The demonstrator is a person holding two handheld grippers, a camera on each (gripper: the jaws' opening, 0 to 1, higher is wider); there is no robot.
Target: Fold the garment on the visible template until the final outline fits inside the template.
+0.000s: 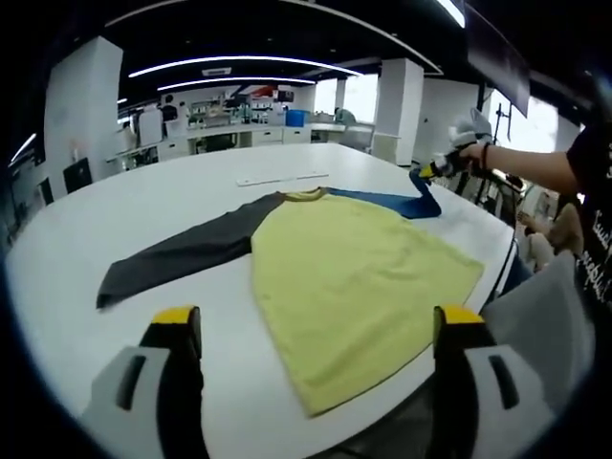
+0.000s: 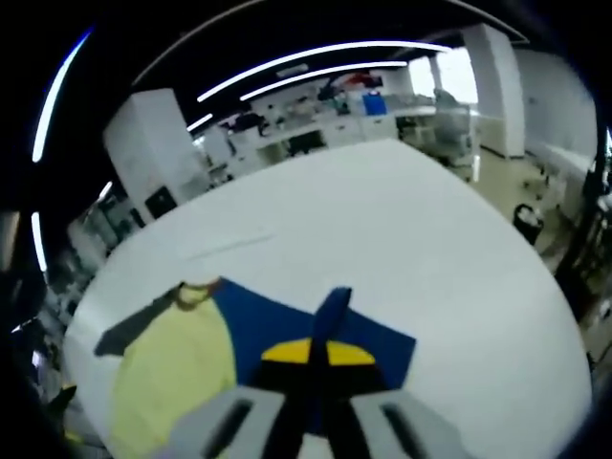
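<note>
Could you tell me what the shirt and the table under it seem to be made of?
The shirt looks like soft matte knit fabric, probably cotton jersey: it lies limp and flat, and its blue sleeve bends upward where the right hand-held gripper pinches it. The table looks like a hard, smooth white top, perhaps laminate, with a faint sheen.

White lettering is seen on the dark sleeve (image 1: 595, 244) of the person at 3 o'clock in the left gripper view, but it is cut off at the edge and cannot be read. No legible text, brand, number or sign is found on the garment (image 1: 354, 277), on the surface (image 1: 143, 206) or on the distant room fittings in either view.
</note>
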